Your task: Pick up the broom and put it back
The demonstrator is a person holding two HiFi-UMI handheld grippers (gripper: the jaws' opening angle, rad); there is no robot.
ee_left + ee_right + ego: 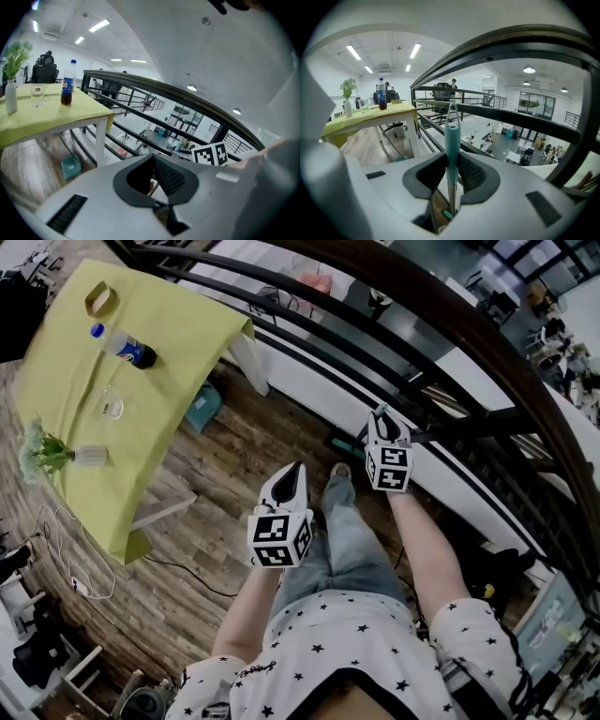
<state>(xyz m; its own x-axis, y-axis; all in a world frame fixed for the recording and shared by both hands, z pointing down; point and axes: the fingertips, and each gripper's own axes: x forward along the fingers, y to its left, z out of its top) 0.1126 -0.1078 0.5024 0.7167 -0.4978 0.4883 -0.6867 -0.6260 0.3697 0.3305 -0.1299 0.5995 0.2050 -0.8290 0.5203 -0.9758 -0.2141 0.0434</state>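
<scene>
The broom's teal handle (451,136) stands upright between the pads of my right gripper (451,173), which is shut on it. A thin hanging loop tops the handle, and its metal shaft runs down out of sight below the jaws. In the head view my right gripper (380,416) is held up close to the black railing (450,334), and the broom's head is not clearly seen. My left gripper (298,470) hangs lower and nearer my body, above my legs. Its jaws (152,180) stand slightly apart with nothing between them.
A table with a yellow-green cloth (169,334) stands at the left, bearing a cola bottle (127,348), a glass and a vase with a plant (89,456). A teal box (202,407) sits under it. A cable lies on the wooden floor. The railing borders a drop.
</scene>
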